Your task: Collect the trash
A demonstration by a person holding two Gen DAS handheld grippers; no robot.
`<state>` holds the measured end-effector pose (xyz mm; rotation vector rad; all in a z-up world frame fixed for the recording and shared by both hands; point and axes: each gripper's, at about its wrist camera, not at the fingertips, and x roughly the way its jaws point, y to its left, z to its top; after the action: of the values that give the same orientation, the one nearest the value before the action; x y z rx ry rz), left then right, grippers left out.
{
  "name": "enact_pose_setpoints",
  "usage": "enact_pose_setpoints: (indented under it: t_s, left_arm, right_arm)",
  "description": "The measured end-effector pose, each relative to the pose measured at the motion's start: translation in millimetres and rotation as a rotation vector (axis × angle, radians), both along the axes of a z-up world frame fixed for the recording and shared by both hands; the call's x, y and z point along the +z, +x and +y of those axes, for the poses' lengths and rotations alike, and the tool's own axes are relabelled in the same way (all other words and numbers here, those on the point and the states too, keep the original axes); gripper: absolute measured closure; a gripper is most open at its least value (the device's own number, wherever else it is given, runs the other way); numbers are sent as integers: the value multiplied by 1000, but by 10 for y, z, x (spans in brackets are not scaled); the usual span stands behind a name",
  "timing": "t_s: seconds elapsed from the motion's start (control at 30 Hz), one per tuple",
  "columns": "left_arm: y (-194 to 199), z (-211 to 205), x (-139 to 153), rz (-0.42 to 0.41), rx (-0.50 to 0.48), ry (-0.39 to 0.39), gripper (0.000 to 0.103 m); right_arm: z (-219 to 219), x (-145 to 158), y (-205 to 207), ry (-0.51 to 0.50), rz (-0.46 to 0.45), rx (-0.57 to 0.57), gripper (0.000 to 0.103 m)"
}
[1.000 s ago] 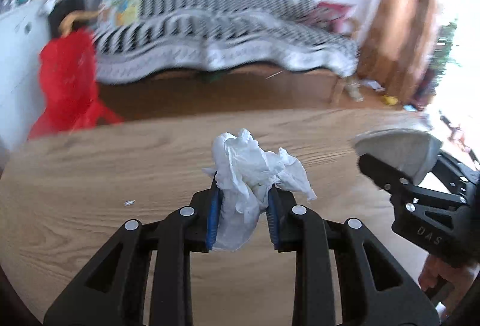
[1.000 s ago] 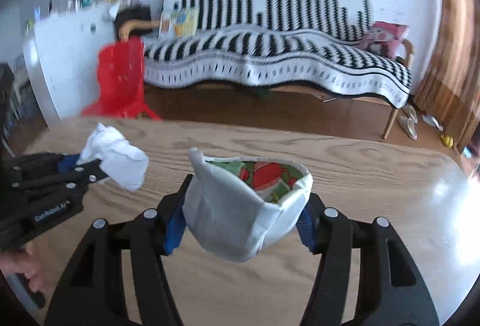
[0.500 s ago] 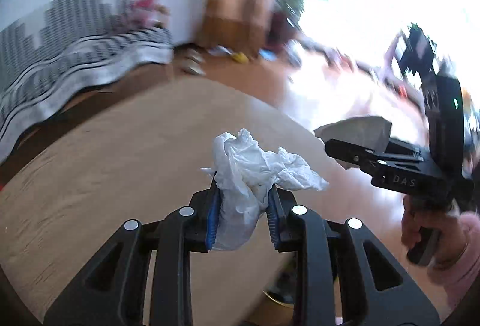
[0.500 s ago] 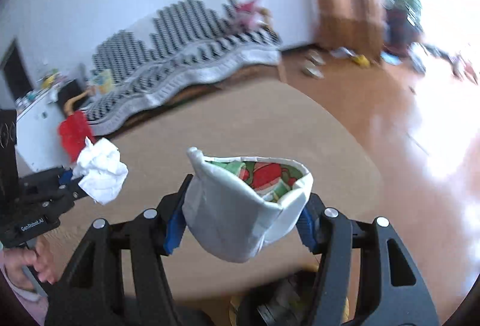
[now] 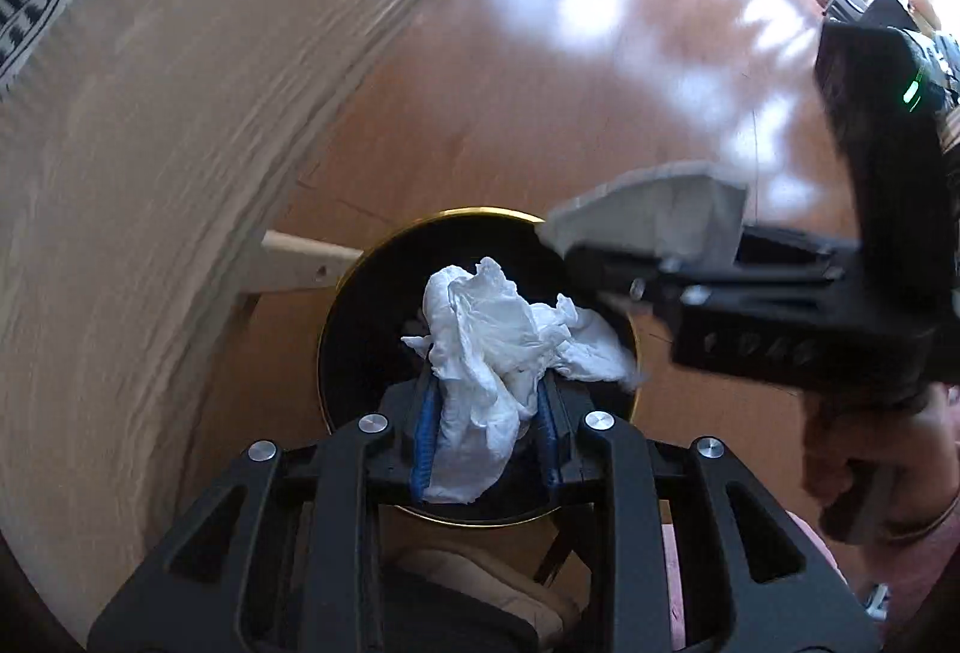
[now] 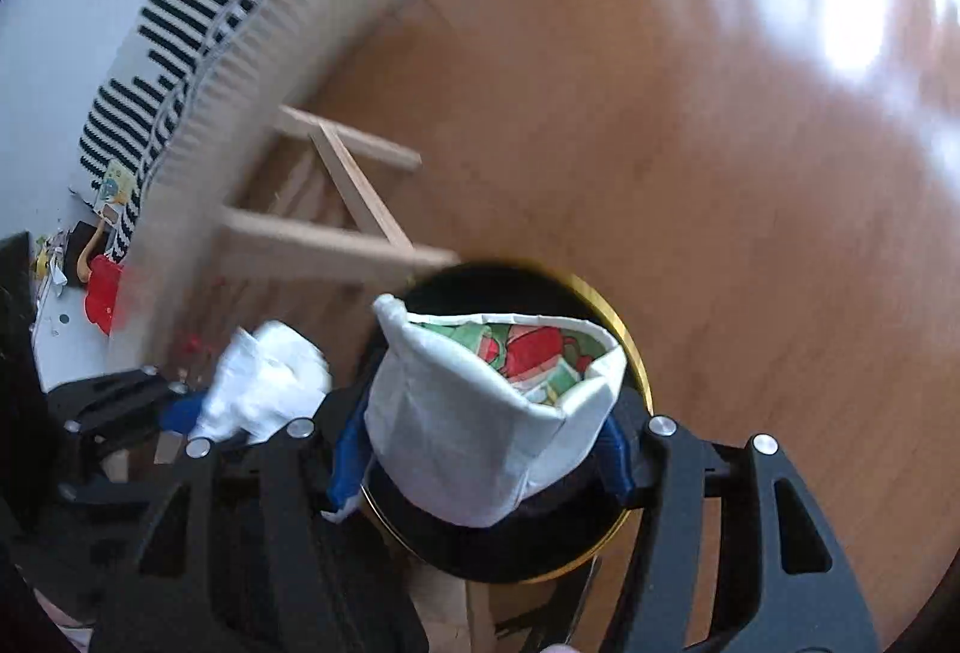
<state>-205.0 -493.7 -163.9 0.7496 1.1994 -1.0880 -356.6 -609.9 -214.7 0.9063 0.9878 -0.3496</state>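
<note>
Tissue: crumpled white wad, soft and creased, pinched between the blue pads of the left gripper, hanging right over the bin mouth.
Paper cup: squashed white cup, red and green print inside, clamped flat by the right gripper; held above the same bin.
Bin: round, black inside, thin gold rim; standing on the floor just beside the table; near edge hidden behind the grippers.
Writing: raised letters on the right gripper's side in the left view, smeared, possibly "DAS", not readable for sure.
Table: pale wood grain, curved edge, light wooden legs beneath.
Floor: glossy reddish-brown boards, bright glare patches.
Sofa: black-and-white striped throw, far off, cut by the frame edge.
Hand: blurred around the right gripper's handle.
</note>
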Motion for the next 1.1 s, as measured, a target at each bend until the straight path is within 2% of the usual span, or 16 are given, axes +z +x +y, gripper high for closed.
enact_pose_setpoints:
  t_s: [0.1, 0.27, 0.33, 0.4, 0.47, 0.5, 0.53, 0.57, 0.67, 0.73, 0.77, 0.8, 0.83, 0.93, 1.0, 1.1]
  left_arm:
    - [-15, -22, -104, 19, 4, 24, 77]
    - [-99, -84, -128, 25, -14, 31, 77]
    - [62, -22, -127, 39, -15, 31, 77]
    - [60, 19, -157, 49, -2, 34, 74]
    - [54, 28, -196, 85, 15, 49, 53]
    - [74, 4, -264, 120, 24, 64, 21]
    - [70, 4, -295, 142, 31, 73, 6]
    - [54, 8, -319, 155, 31, 76, 6]
    - [-32, -8, -326, 126, -1, 88, 6]
    - [-39, 5, -197, 68, -5, 53, 6]
    - [-28, 11, -80, 46, -1, 24, 6]
    - [-10, 45, 108, 23, 14, -42, 6]
    - [19, 107, 379, 5, 36, -138, 6]
    - [161, 432, 1089, -67, 109, -375, 6]
    - [317, 754, 1441, -145, 168, -460, 6]
    - [642, 1289, 1719, -274, 289, -480, 6]
  right_arm:
    - [0, -143, -22, 33, 5, -3, 44]
    - [-47, -136, 64, 69, -3, -6, 43]
    - [-83, -125, 132, 89, -17, -22, 43]
    - [-98, -118, 170, 103, -21, -32, 43]
    - [-105, -134, 183, 129, -26, -32, 41]
    - [-110, -149, 189, 163, -33, -31, 29]
    - [-123, -166, 194, 213, -45, -32, 20]
    - [-128, -180, 206, 248, -61, -39, 10]
    - [-172, -103, 184, 266, -93, -78, 9]
    - [-220, 1, 128, 204, -75, -120, 8]
    - [-241, 104, 94, 119, -30, -156, 8]
    - [-241, 200, 87, 25, 32, -182, 8]
    - [-212, 369, 113, -142, 120, -201, 7]
    - [-36, 764, 300, -459, 210, -190, 7]
    - [176, 1058, 539, -562, 174, -156, 7]
    - [574, 1475, 983, -597, 29, -83, 7]
